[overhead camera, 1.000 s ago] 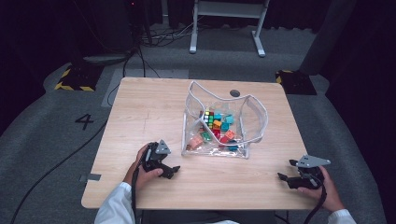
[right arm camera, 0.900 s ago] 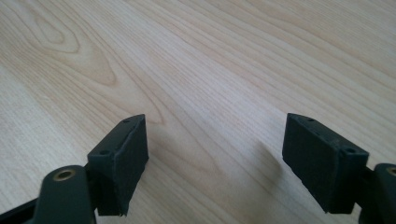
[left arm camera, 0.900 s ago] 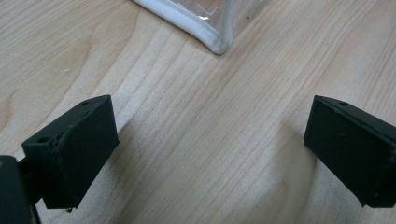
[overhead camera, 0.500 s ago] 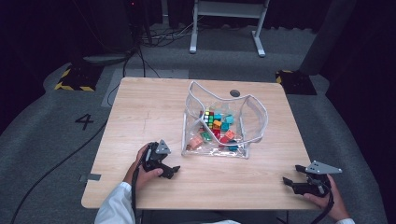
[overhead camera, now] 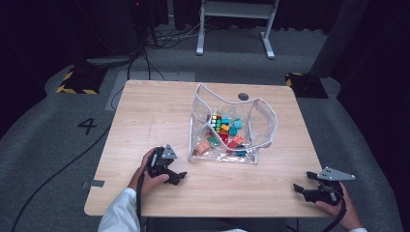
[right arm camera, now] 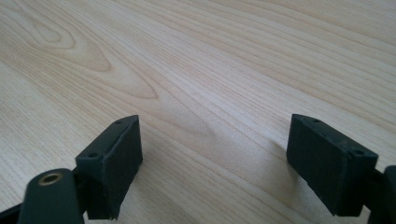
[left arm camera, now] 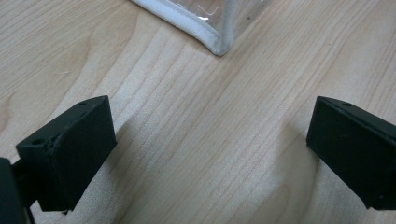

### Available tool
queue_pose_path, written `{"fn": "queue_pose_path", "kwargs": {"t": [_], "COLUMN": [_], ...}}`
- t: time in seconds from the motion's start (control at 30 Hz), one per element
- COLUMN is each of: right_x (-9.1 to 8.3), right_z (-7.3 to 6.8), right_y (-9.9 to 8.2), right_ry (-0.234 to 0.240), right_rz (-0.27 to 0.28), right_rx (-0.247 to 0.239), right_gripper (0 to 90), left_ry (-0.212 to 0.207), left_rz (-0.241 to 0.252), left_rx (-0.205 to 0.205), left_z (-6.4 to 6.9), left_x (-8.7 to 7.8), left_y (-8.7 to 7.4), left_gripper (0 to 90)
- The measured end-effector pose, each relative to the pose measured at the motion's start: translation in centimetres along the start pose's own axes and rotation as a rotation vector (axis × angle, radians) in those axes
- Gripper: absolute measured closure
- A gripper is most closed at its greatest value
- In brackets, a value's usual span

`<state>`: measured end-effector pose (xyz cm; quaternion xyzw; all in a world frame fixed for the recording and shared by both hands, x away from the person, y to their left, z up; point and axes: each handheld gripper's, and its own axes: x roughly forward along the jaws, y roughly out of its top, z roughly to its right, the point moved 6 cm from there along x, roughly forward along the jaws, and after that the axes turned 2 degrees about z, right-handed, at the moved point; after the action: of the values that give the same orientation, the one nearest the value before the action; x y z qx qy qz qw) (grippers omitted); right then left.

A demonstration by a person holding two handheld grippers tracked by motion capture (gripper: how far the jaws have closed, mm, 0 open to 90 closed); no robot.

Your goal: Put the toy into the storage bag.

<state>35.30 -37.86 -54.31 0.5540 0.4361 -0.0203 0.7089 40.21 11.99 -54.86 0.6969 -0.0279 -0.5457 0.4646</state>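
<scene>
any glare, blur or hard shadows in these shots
High view: table evenly lit, surroundings dark, white glare on the clear bag. Left gripper view: sharp wood grain, soft shadows beside the left tool. Right gripper view: near jaws slightly soft, faint shadows by the right tool.

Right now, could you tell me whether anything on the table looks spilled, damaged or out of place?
Nothing stands out. The clear bag sits open on the table, a little slumped, with the colourful cubes all inside it. Both tools rest open and empty.
</scene>
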Motion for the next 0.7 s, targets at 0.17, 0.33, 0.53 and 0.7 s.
{"fn": "queue_pose_path", "kwargs": {"t": [0.17,0.33,0.53,0.7], "right_x": [0.0,0.17,0.21,0.23], "right_z": [0.0,0.05,0.07,0.07], "right_y": [0.0,0.12,0.11,0.09], "right_ry": [0.0,0.001,0.003,0.013], "right_rz": [0.0,-0.004,-0.005,-0.006], "right_rx": [0.0,-0.003,-0.008,-0.009], "right_gripper": [18.2,17.2,17.2,17.2], "left_ry": [0.002,0.008,0.004,0.004], "left_rz": [0.002,0.002,0.0,0.0], "left_rx": [-0.008,0.0,0.006,0.006], "left_z": [0.06,-0.02,-0.05,-0.05], "left_x": [0.01,-0.02,-0.01,-0.01], "left_y": [-0.01,0.01,0.02,0.02], "left_gripper": [1.4,1.4,1.3,1.3]}}
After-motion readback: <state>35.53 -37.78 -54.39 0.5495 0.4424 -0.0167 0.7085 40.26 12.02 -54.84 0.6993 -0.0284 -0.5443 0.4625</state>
